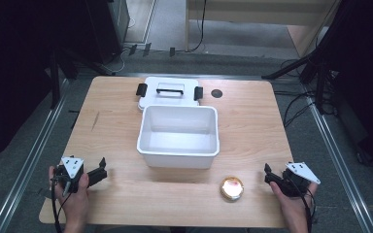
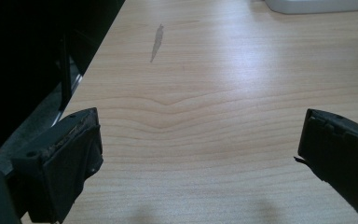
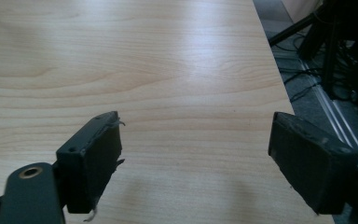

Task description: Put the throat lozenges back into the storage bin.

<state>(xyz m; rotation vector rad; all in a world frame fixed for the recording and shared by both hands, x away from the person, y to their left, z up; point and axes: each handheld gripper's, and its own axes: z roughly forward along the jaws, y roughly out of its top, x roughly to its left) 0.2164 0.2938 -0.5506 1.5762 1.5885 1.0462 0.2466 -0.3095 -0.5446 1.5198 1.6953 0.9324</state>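
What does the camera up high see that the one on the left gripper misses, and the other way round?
The high view takes in the white tub, its lid lying behind it, a small round tin near the right gripper, and both hands. The left gripper view shows the left gripper from close up, jaws wide apart with nothing between them, and a grey streak in detail. Both show the wooden table.
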